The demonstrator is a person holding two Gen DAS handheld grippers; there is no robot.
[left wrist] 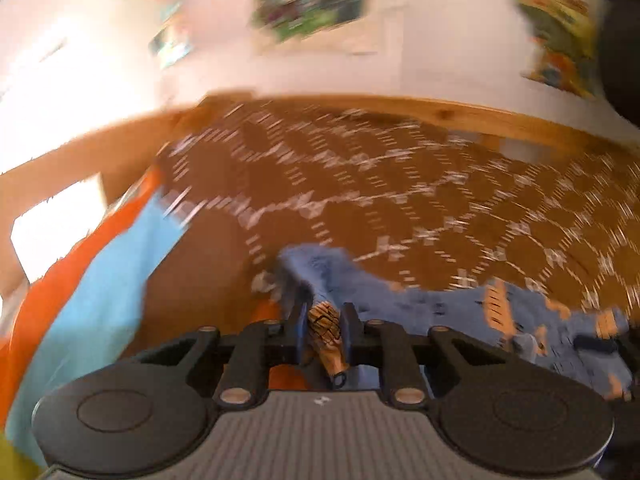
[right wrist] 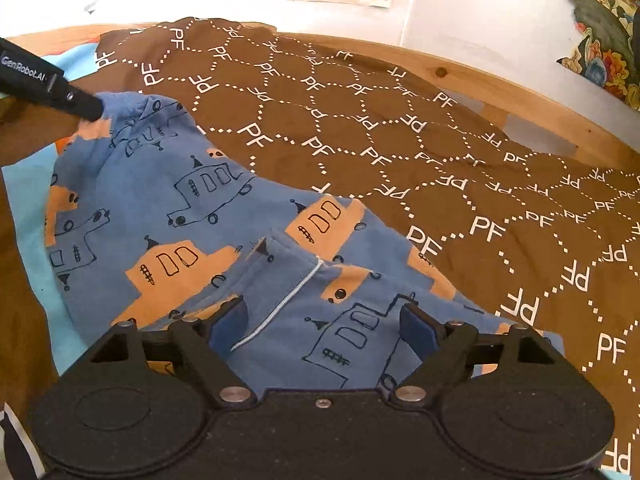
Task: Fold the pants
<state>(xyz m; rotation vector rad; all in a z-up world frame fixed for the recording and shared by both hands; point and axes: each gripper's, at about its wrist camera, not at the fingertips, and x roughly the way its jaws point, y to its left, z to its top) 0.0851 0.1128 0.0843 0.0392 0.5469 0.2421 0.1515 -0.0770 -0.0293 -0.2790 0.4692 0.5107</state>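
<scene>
right claw, nearest in the right wrist view, stands with its 2 blue-padded fingers spread wide apart and holding nothing; it hovers low over the near end of the pants, where a pale drawstring and what looks like the waistband lie between the pads. left claw is closed on a bunched fold of the same blue cloth with its orange and black print; in the right wrist view its black body enters from the upper left and meets the far tip of the garment, which is lifted slightly there.

pants: blue, printed with orange and outlined vehicles, spread on a brown blanket patterned with white dotted hexagons and the letters pf, which covers a bed with a wooden frame. a light blue cloth shows under the left edge of the pants.

long axis: runs from the right claw, near and centre, away to the upper left, ending at the left claw. the waist end appears to point toward the right claw and the leg end toward the left one, though the blurred left wrist view cannot confirm this.

judgement: the coming fold turns on this axis. the left claw already holds the far end, so carrying it along the axis toward the waist would halve the length; the right claw is nearer the waist and free to pin it.
</scene>
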